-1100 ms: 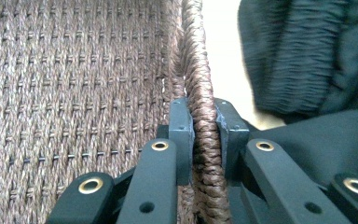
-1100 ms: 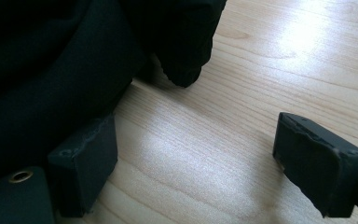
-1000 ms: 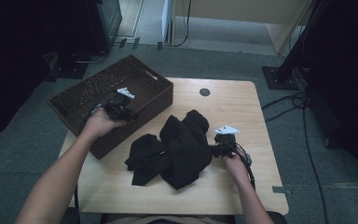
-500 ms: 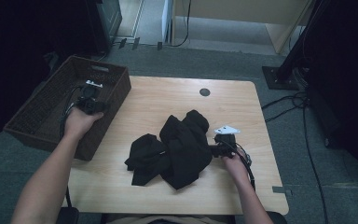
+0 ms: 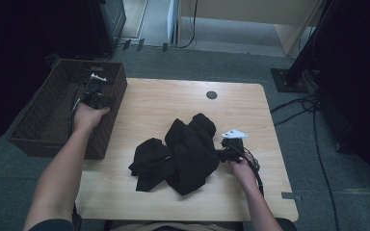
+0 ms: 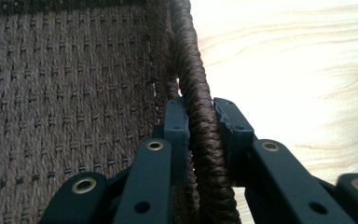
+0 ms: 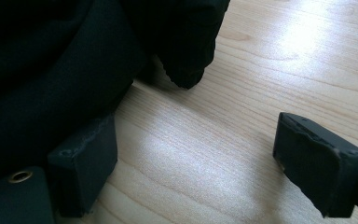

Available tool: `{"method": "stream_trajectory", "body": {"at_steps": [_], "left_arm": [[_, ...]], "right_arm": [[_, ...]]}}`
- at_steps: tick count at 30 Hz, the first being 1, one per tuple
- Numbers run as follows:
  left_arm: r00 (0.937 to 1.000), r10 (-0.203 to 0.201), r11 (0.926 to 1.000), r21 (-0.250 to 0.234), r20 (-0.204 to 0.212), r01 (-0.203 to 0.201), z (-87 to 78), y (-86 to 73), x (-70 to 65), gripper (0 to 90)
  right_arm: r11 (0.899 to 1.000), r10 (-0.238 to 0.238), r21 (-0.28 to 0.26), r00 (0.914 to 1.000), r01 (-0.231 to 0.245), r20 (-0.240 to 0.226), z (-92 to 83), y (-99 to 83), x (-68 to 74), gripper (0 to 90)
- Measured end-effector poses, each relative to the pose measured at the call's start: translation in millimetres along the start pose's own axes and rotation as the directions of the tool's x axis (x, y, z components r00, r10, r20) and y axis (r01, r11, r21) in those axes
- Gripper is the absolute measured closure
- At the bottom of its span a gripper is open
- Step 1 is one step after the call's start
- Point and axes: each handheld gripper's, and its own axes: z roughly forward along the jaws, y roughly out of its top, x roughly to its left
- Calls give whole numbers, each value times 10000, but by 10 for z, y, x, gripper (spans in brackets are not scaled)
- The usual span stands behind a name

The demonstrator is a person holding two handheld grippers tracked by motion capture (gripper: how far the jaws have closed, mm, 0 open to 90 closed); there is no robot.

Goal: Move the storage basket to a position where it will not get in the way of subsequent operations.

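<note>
The left claw (image 6: 200, 135), clamped on the wicker basket's rim (image 6: 198, 93), has dragged the basket (image 5: 53, 120) off the desk's (image 5: 173, 103) left edge, its jaws just easing slightly; the right claw (image 7: 196, 172) rests open beside the black garment (image 5: 183, 151), mid-desk.

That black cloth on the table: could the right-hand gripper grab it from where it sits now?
Probably yes. The right gripper is open beside the black cloth, one pad against the fabric, with bare table between the jaws and nothing in the way.

Black fingers (image 6: 176, 135) with brass rivets; bare forearms (image 5: 60, 178); a grey three-cornered plate (image 5: 234, 133).
</note>
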Motion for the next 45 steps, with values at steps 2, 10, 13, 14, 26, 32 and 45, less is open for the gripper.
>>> {"method": "stream_trajectory", "body": {"at_steps": [2,10,13,14,26,32,45], "left_arm": [[10000,-95,10000,-23,-14,95,5,11,25,771],[9988,-480,9988,-32,21,480,27,31,60,770],[9990,-451,9989,-86,-5,451,42,41,64,767],[9987,-501,9987,-98,-11,501,48,50,63,766],[9985,-539,9985,-109,115,540,60,68,91,751],[9987,-359,9994,-12,366,360,80,55,98,697],[9961,278,9972,-708,840,-218,-183,102,47,512]], "right_arm": [[10000,-10,-2,10000,10,-11,1,0,-1,137],[10000,-28,-21,10000,28,-19,4,1,0,137],[10000,-12,-24,10000,12,-21,4,0,4,137],[10000,-23,-17,10000,23,-23,3,0,5,138],[10000,-40,-20,10000,40,-42,5,0,3,137],[10000,-65,-26,10000,64,-28,6,1,3,137],[10000,-60,-25,10000,60,-26,5,1,3,137]]}}
